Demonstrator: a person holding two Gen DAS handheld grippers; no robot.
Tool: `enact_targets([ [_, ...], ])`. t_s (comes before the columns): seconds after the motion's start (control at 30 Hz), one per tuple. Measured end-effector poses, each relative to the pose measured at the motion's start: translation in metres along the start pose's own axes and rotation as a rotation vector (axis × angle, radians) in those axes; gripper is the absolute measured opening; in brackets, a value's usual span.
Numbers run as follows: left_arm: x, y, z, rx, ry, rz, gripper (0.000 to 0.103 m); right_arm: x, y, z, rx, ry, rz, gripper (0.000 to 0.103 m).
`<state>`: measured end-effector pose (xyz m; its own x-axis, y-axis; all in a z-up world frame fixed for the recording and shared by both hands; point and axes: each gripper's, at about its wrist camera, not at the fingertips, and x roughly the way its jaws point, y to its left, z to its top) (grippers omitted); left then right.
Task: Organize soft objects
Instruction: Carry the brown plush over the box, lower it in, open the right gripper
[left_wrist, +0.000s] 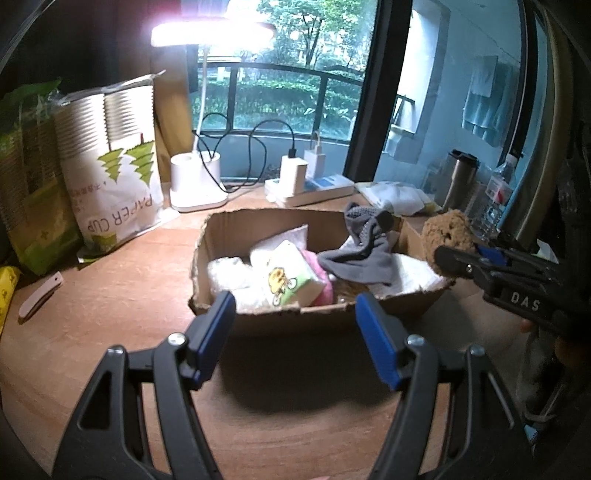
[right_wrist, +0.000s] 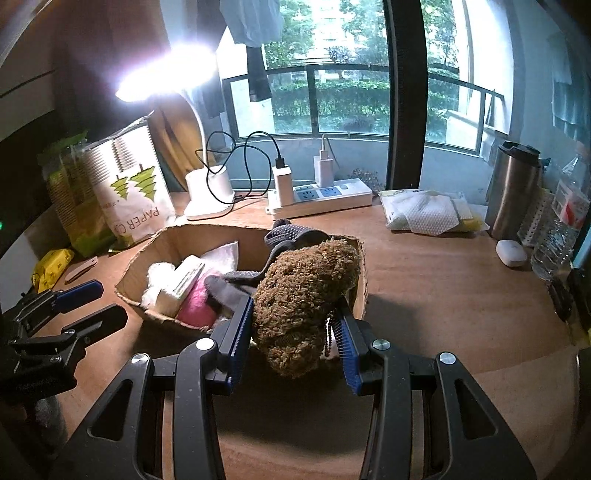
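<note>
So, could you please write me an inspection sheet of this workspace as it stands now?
Surface: wooden table, lit by a desk lamp.
Job's things: cardboard box holds a grey cloth, a tissue pack and white soft items; brown plush toy is at its near right corner.
Clutter: paper cup bags, steel tumbler, water bottle.
Grippers: left tool open, empty; right tool shut on the plush toy.
Cables: black cable loops to a charger on the power strip.
Surroundings: window, balcony railing, greenery.

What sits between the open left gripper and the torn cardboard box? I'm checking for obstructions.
Nothing: in the left wrist view only bare wooden tabletop and the box's shadow lie between the left gripper and the torn cardboard box.
</note>
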<state>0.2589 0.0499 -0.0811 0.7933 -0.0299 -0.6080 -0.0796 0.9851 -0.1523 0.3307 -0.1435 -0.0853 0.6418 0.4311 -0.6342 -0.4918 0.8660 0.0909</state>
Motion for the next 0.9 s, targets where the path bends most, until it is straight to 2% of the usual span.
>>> enact_targets([
  [0.3,0.014,0.005,0.001,-0.013,0.022,0.003,0.069,0.018,-0.007,0.003,0.014,0.021,-0.009,0.046],
  [0.57,0.013,0.004,-0.001,-0.011,0.021,0.001,0.069,0.02,-0.01,0.003,0.03,0.023,-0.033,0.058],
  [0.9,-0.003,0.001,-0.003,-0.006,-0.003,0.0,0.069,0.005,-0.004,-0.002,0.019,0.014,-0.025,0.058],
])
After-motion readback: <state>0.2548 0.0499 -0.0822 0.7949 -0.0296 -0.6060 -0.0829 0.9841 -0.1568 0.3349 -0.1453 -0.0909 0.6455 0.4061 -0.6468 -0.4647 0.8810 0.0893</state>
